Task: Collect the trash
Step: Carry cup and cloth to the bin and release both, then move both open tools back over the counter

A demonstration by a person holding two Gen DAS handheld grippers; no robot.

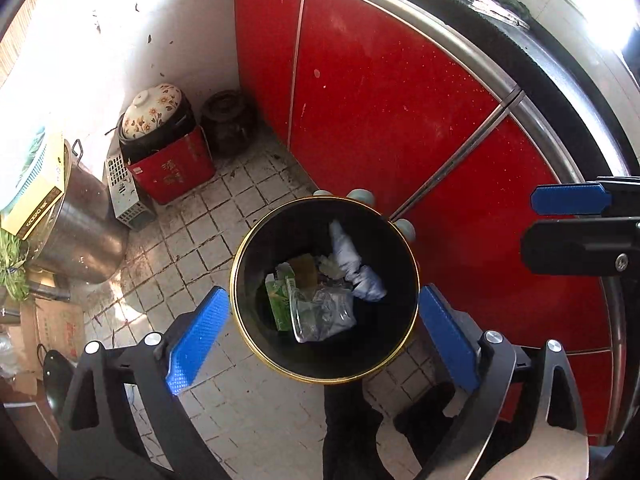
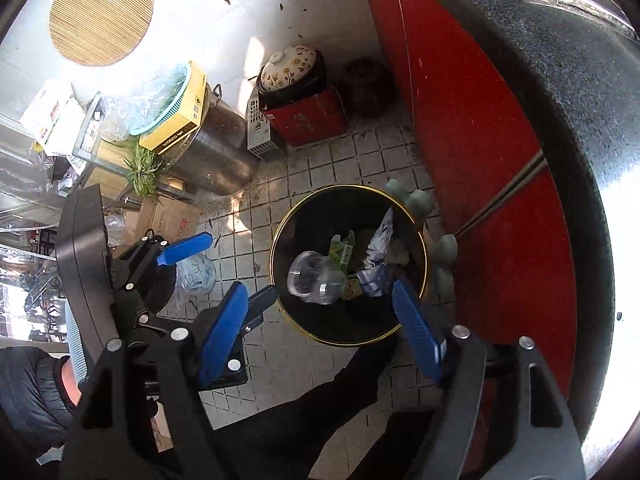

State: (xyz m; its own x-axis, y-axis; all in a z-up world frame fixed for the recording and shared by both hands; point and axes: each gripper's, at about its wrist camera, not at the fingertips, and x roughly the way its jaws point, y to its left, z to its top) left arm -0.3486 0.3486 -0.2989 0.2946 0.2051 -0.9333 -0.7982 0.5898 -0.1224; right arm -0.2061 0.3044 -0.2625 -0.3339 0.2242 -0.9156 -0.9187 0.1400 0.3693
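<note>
A black trash bin (image 1: 394, 354) with a gold rim stands on the tiled floor, also seen from the right wrist (image 2: 360, 334). In it lie a clear plastic cup (image 1: 320, 314) (image 2: 314, 278), a green carton (image 1: 280, 296) (image 2: 342, 252) and crumpled white paper (image 1: 356, 264) (image 2: 378, 256). My left gripper (image 1: 322, 340) hangs open over the bin's near rim, its blue pads (image 1: 196, 344) wide apart and bare. My right gripper (image 2: 320, 332) is open above the bin too, holding nothing. One of its blue fingers (image 1: 572, 199) shows at the right edge of the left wrist view.
Red cabinet doors (image 1: 392, 100) run close behind and right of the bin. Pale green rounded things (image 1: 362, 197) touch its far rim. A red box (image 1: 172, 172) under a floral pot, a dark jar (image 1: 228, 120) and a steel pot (image 1: 80, 236) crowd the corner. A dark trouser leg (image 1: 348, 420) is below.
</note>
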